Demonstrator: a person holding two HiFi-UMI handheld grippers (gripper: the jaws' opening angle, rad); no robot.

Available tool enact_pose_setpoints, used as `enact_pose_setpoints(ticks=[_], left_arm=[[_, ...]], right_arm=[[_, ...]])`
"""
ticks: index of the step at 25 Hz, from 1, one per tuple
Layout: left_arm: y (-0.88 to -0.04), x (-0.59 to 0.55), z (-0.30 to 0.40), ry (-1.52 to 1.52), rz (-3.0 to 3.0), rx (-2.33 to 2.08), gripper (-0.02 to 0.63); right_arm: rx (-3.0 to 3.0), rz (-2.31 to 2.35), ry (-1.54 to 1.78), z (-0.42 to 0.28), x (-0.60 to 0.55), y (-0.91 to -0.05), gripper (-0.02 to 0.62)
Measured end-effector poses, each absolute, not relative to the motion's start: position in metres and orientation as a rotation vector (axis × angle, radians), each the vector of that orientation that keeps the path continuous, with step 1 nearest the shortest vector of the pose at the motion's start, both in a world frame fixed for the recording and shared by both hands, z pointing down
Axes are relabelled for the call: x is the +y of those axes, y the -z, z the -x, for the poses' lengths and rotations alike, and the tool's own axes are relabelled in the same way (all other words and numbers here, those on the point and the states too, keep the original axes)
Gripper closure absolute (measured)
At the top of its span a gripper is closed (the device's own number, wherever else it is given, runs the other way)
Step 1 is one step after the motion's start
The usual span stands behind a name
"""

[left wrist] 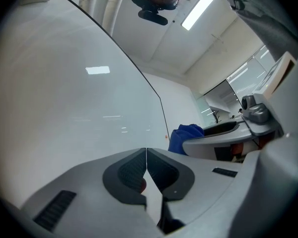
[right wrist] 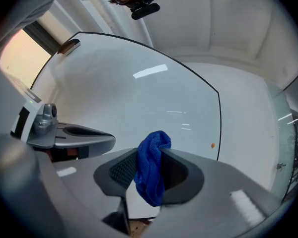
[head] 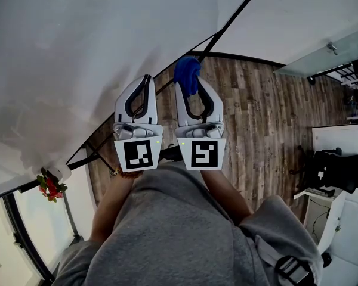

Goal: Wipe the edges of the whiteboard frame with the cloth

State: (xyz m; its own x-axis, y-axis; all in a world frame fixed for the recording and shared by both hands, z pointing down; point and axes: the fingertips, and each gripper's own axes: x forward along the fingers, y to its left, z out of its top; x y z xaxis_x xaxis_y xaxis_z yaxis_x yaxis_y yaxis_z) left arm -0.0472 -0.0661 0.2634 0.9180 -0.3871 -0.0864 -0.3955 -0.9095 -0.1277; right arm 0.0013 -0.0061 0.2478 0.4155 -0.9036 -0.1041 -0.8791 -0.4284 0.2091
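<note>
– Blue, that cloth (head: 187, 75). Where is it sitting?

– It's bunched between the jaws of the right gripper (head: 194, 87), which are clamped on it. A wad sticks out past the tips and a tail hangs down behind them, as the right gripper view shows (right wrist: 150, 175).

– And the left gripper (head: 143, 88)?

– Its jaws are pressed together with nothing between them. It is held just beside the right one, both pointing away from the person towards the whiteboard (head: 77, 52).

– Is the cloth on the board?

– From here it sits right at the thin black frame (head: 230, 21), where the white panel ends. I cannot tell whether it is actually touching. In the right gripper view the same black edge (right wrist: 220, 118) runs down to the right of the cloth, with a small orange speck (right wrist: 212, 145) just inside it.

– What else is around?

– A wooden plank floor (head: 256, 112) lies beyond the board. A small bunch of red flowers (head: 51, 186) sits at the lower left by the board's edge. The person's grey sleeves (head: 167, 231) fill the bottom of the head view.
</note>
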Motion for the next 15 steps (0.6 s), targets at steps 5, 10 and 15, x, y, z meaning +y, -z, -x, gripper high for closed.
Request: enact_pose_setpoints(ticks=[5,10,15], left_arm=[[-0.272,-0.062,0.043,-0.064,2.949,0.592,0.594],[-0.281,-0.057,0.042,-0.047,2.963,0.577,0.594],[-0.286,-0.051,0.041,-0.039,2.971,0.563,0.594]], right_arm=[[-1.592,-2.54,0.267,-0.006,0.0,-0.256,0.457],[-1.595,-2.554,0.264,-0.008,0.006,-0.259,0.459],[-1.584,-2.566,0.278,-0.008,0.013,-0.26,0.46]])
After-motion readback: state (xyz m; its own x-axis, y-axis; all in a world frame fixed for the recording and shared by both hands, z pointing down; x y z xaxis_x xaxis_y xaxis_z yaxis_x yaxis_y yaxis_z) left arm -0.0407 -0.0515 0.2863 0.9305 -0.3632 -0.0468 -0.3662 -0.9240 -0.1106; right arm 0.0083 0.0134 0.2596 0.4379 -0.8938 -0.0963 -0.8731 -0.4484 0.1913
